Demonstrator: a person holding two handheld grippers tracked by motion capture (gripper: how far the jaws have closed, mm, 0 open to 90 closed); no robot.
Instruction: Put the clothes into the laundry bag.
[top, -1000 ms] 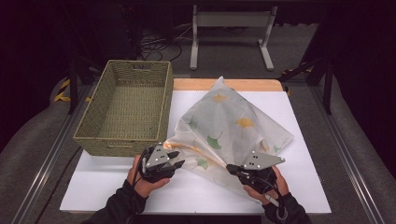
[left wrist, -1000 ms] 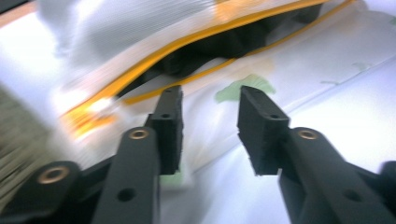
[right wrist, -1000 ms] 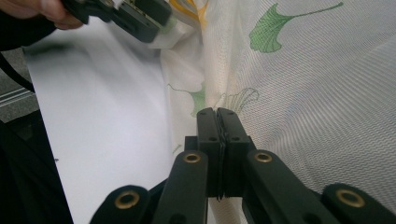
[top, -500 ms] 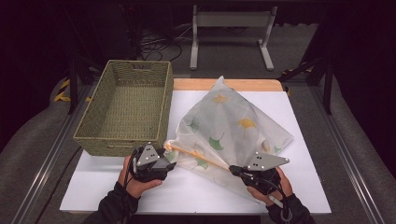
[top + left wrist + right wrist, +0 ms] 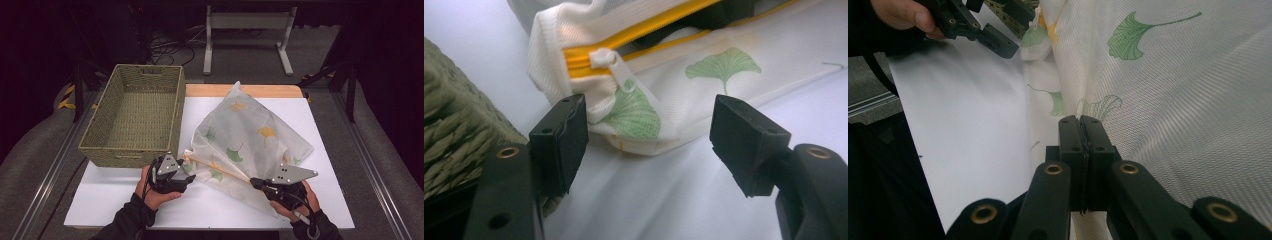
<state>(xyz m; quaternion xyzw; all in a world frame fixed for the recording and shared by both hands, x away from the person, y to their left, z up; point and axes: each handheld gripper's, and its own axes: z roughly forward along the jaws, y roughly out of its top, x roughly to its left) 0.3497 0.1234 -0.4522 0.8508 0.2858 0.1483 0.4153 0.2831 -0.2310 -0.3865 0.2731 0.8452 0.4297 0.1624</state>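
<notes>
the left gripper (image 5: 649, 145) had just been opening its fingers (image 5: 561, 142) — released, the mesh bag's (image 5: 250, 140) zipper corner lay just beyond them. the right gripper (image 5: 1080, 125) stayed clenched on the bag's edge — bag on the bench (image 5: 125, 200), beside the basket (image 5: 135, 117).

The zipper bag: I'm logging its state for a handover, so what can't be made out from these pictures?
- What the mesh bag holds: high view, fabric covers it.
- Whether the right gripper pinches fabric: right gripper view, shut jaws hide the contact.
- The zipper beyond the pull: left gripper view, cut off by the top edge.
</notes>
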